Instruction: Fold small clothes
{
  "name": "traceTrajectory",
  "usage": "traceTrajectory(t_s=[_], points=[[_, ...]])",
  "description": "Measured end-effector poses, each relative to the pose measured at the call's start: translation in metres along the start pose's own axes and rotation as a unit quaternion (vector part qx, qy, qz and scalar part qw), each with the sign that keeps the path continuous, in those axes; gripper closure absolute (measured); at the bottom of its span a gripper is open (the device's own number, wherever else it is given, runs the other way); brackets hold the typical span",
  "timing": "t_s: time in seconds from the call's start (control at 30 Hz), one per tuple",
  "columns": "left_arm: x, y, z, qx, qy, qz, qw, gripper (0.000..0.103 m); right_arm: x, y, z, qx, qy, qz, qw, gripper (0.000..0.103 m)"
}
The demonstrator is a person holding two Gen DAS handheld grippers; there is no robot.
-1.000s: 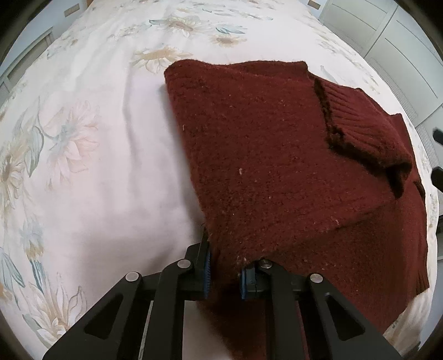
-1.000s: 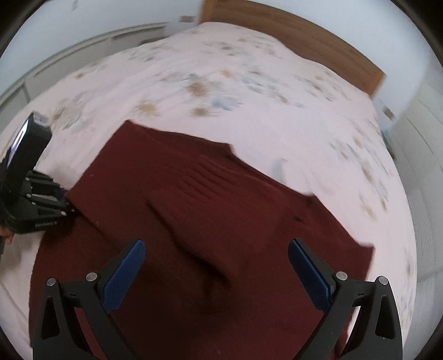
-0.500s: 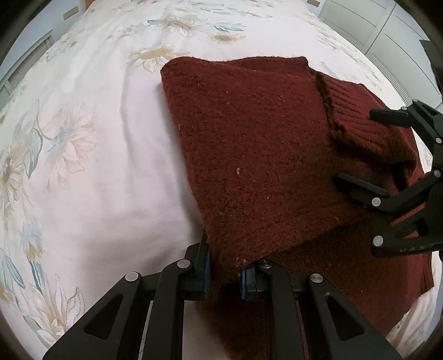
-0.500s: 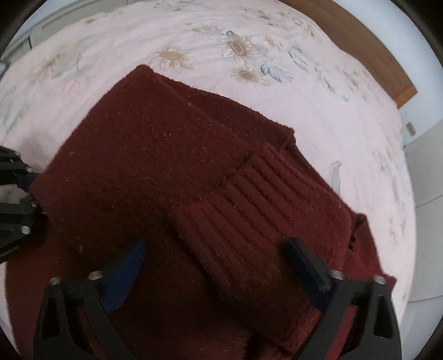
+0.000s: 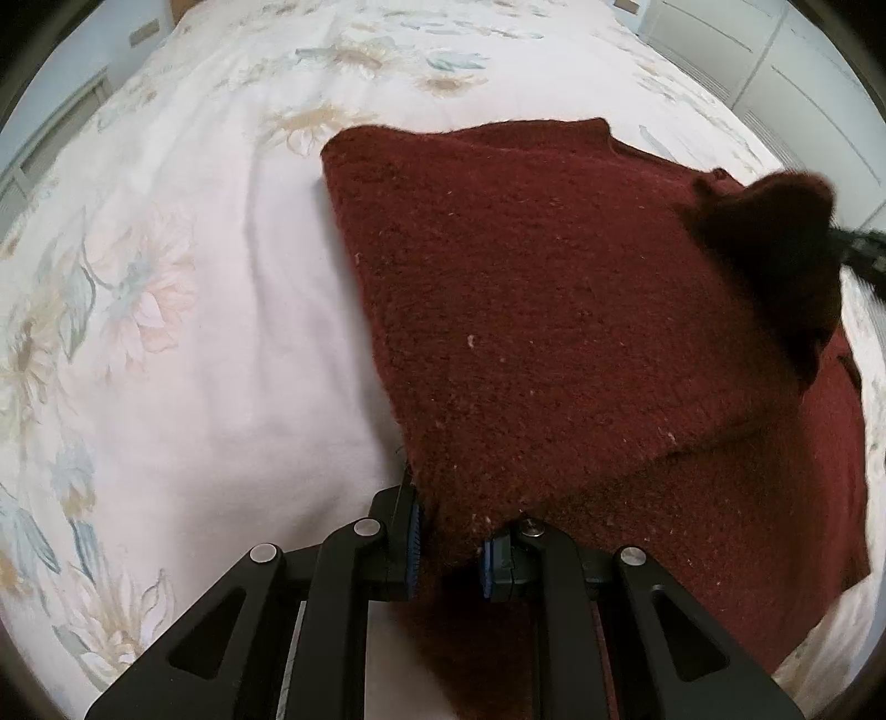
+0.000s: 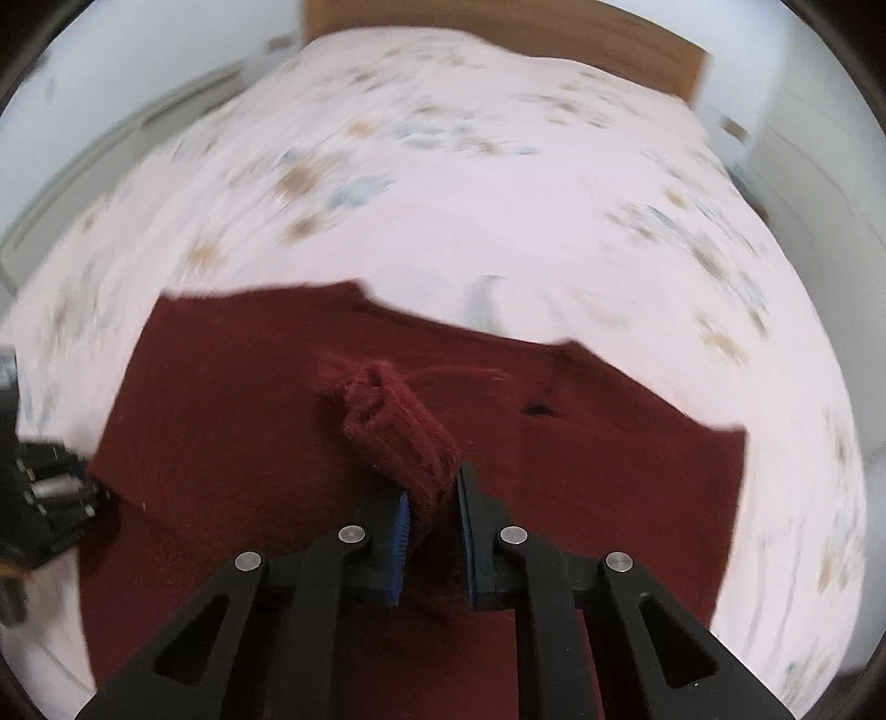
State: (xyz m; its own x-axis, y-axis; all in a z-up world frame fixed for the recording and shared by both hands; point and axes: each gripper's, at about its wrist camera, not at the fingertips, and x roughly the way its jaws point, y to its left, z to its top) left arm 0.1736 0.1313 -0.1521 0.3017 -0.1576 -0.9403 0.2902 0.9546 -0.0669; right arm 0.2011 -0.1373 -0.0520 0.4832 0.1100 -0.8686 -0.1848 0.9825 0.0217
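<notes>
The right gripper (image 6: 432,531) has its blue pads pressed on the ribbed cuff (image 6: 398,426) of a dark red sweater (image 6: 232,399), and the cuff stands up off the body of the garment in a bunched, tilted roll. The left gripper (image 5: 448,545) is likewise clamped on the knit, at the near edge of a folded layer close to the sweater's left side, with cloth pinched between its pads and spilling below them. Seen from the left wrist, the lifted sleeve (image 5: 775,243) hangs as a dark lump over the far right of the garment, with part of the right gripper's black frame just behind it.

The sweater lies on a floral bedsheet (image 5: 183,310), near the foot of the bed. A wooden headboard (image 6: 498,33) shows at the far end and white cabinets (image 5: 803,83) stand off to one side.

As for progress, the fold looks partly done: one layer of the body is already doubled over, its slanting lower edge plain against the layer beneath. The sleeve is not yet laid flat, so it probably has to be carried across and set down on the body. After that, a further fold of the whole piece seems to remain before it makes a compact stack. No other clothes are visible.
</notes>
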Motion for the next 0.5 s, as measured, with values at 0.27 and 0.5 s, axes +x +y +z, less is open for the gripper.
traceTrajectory(t_s=[0.27, 0.5], points=[[-0.004, -0.006, 0.000, 0.013, -0.002, 0.019, 0.9997, 0.090, -0.014, -0.082, -0.035, 0.101, 0.002, -0.005, 0.995, 0.091], [-0.004, -0.009, 0.001, 0.016, 0.004, 0.023, 0.9996, 0.090, 0.016, -0.108, -0.077, 0.144, 0.043, 0.010, 0.989, 0.093]])
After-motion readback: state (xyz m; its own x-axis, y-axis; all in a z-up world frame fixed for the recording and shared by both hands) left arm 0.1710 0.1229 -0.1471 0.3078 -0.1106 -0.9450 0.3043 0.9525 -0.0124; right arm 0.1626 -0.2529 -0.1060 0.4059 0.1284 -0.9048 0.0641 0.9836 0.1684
